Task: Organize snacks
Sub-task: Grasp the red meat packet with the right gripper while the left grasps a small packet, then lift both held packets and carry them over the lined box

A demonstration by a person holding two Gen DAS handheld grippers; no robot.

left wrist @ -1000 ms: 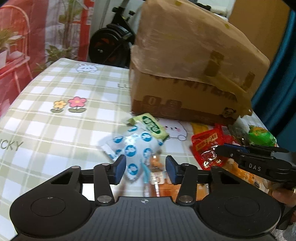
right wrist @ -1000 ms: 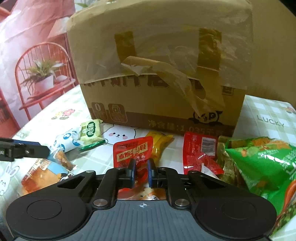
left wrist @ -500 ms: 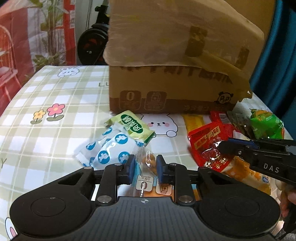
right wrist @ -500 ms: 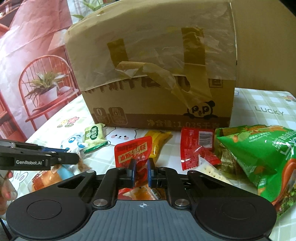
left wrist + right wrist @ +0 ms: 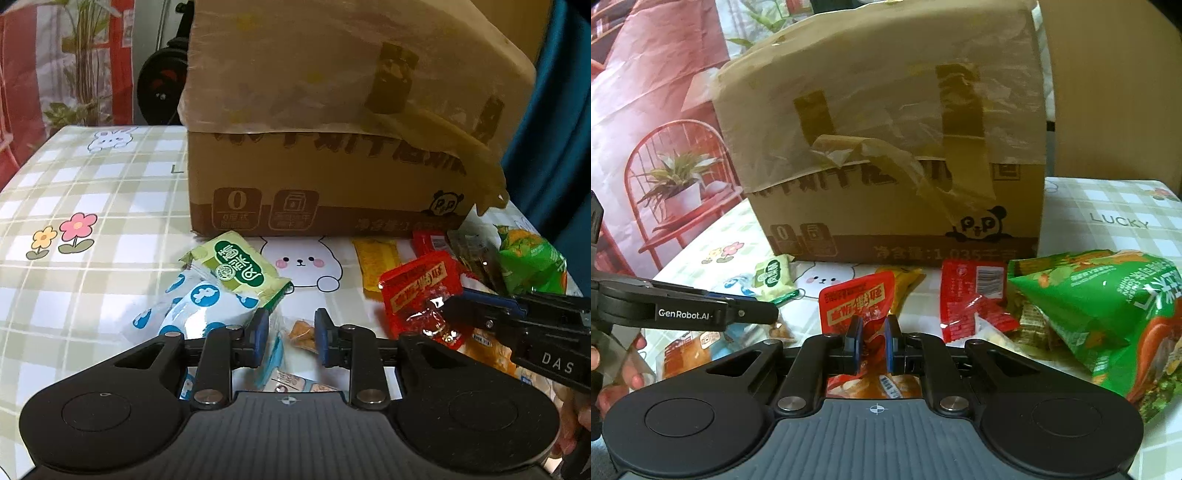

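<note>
My left gripper (image 5: 289, 334) has a clear packet of orange snacks (image 5: 301, 330) between its blue pads. Its jaws are opening slightly, and both pads still touch the packet. My right gripper (image 5: 873, 341) is shut on the lower edge of a red sachet (image 5: 855, 299), which stands up from the table. In the left wrist view that red sachet (image 5: 417, 284) lies to the right, with the right gripper (image 5: 454, 310) at its lower corner. The left gripper (image 5: 772, 314) reaches in from the left edge of the right wrist view.
A big taped cardboard box (image 5: 332, 147) fills the back of the checked tablecloth (image 5: 92, 192). In front of it lie a pale green packet (image 5: 240, 269), a blue-and-white packet (image 5: 199, 306), a yellow packet (image 5: 376, 262), a second red packet (image 5: 967, 291) and a green crisp bag (image 5: 1108, 302).
The left gripper came forward and right, closed from wide apart onto the clear packet, then widened a little. The right gripper stayed shut on the red sachet.
</note>
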